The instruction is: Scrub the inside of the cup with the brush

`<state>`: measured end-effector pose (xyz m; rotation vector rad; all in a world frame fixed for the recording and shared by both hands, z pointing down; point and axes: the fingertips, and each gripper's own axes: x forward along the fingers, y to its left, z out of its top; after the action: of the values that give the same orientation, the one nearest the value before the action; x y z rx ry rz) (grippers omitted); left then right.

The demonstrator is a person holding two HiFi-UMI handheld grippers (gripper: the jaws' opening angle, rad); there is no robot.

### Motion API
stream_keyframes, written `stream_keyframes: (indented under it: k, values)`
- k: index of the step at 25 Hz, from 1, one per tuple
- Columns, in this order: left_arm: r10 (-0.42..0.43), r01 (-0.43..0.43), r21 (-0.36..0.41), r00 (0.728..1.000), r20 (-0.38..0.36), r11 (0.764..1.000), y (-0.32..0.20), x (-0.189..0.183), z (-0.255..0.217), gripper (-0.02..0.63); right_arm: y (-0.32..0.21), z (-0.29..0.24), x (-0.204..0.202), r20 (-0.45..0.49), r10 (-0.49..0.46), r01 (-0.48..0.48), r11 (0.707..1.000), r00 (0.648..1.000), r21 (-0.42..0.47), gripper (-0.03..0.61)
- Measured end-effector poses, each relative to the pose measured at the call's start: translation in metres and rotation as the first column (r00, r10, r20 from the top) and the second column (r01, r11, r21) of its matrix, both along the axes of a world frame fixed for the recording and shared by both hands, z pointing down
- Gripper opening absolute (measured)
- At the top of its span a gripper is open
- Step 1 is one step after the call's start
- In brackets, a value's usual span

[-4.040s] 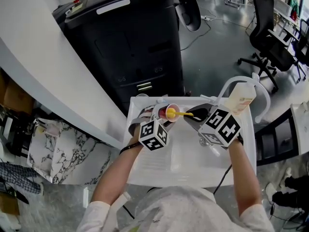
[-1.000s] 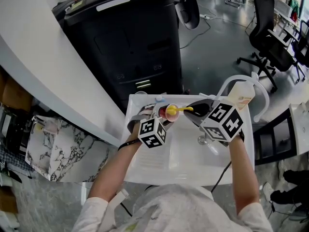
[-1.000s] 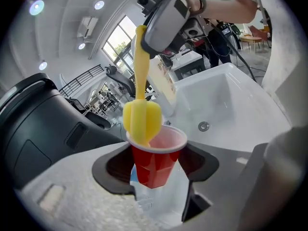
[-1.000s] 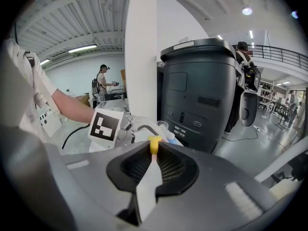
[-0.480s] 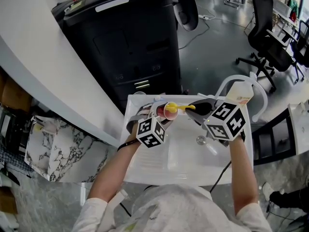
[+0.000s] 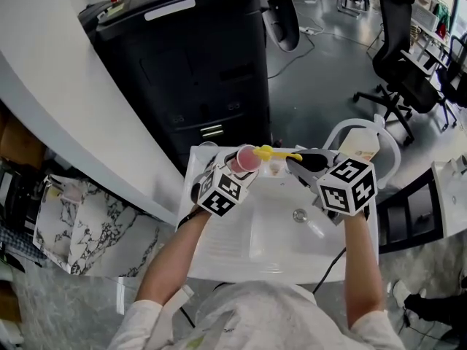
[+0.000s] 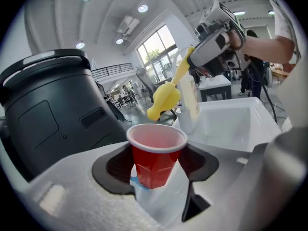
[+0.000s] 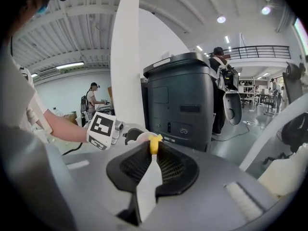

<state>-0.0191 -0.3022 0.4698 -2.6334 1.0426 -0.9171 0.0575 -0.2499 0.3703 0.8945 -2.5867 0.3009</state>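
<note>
A red plastic cup is clamped between the jaws of my left gripper, tipped so its mouth faces up toward the head camera. In the left gripper view the cup stands upright in my left gripper, shut on it. My right gripper is shut on the handle of a yellow brush. The brush head hangs just above and behind the cup's rim, outside the cup. In the right gripper view the yellow handle sticks out between the closed jaws of my right gripper.
Both hands hover over a white sink with a drain. A soap bottle and an arched white faucet stand at the far right corner. A big black machine rises behind the sink; office chairs are at right.
Both grippers rose and shifted toward the sink's far edge. The cup rolled in the left hand, and the brush head, earlier in the cup's mouth, now sits outside at the rim.
</note>
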Motion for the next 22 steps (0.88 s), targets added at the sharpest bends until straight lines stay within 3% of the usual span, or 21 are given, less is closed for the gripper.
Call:
stream_keyframes:
  k: [7, 13, 17, 22]
  values:
    - [-0.106, 0.103, -0.026, 0.983, -0.153, 0.994, -0.008, -0.012, -0.024, 0.286, -0.012, -0.007, 0.019, 0.05, 0.107, -0.109, 0.993, 0.993, 0.046, 0.034]
    - [-0.177, 0.172, -0.043, 0.938, -0.299, 0.984, -0.009, -0.018, -0.05, 0.288, -0.02, -0.014, 0.031, 0.096, 0.194, -0.204, 0.974, 0.976, 0.102, 0.034]
    - [-0.231, 0.235, -0.037, 0.894, -0.385, 0.971, -0.007, -0.029, -0.067, 0.291, -0.023, -0.018, 0.038, 0.144, 0.239, -0.259, 0.955, 0.96, 0.142, 0.034]
    - [-0.278, 0.294, -0.029, 0.862, -0.424, 0.955, -0.003, -0.043, -0.077, 0.293, -0.024, -0.012, 0.049, 0.145, 0.306, -0.328, 0.93, 0.941, 0.165, 0.034]
